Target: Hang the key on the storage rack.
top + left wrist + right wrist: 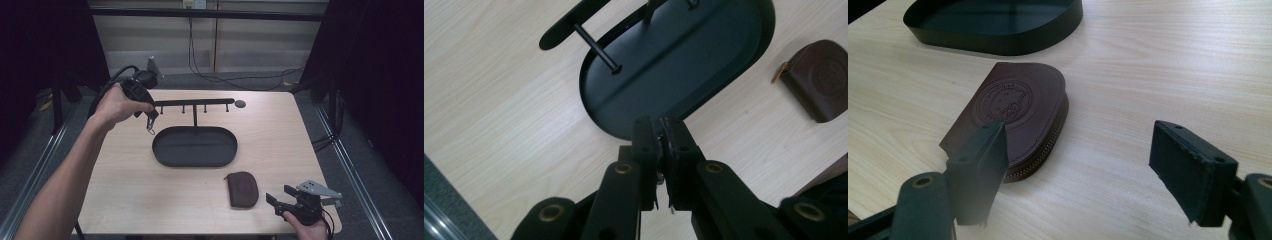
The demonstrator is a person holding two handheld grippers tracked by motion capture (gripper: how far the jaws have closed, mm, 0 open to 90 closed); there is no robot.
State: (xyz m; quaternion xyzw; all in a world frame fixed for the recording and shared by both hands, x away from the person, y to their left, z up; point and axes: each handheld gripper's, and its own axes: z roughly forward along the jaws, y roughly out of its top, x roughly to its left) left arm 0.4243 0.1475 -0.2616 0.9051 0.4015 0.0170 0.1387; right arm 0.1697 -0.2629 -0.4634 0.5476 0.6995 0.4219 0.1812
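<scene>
A black stand has an oval tray (165, 150) and a post carrying a bar of hook pegs (195, 102). My left gripper (151, 116) hovers at the bar's left end, above the tray's left rim. Its jaws are shut on a small metal clip (150, 129) that dangles below them. In the left gripper view the gripper (661, 130) pinches thin metal bits (659, 177) over the tray (684, 60), with a peg (596, 47) beyond. A brown zip pouch (242, 189) lies flat near the front edge. My right gripper (278, 198) is open just right of it; the pouch (1018, 105) lies ahead of the gripper (1088, 160).
A small dark disc (240, 104) sits on the wooden table (280, 140) right of the bar. The tray (998, 30) stands beyond the pouch (819, 80). Cables (240, 80) trail on the floor behind the table. Dark curtains flank both sides.
</scene>
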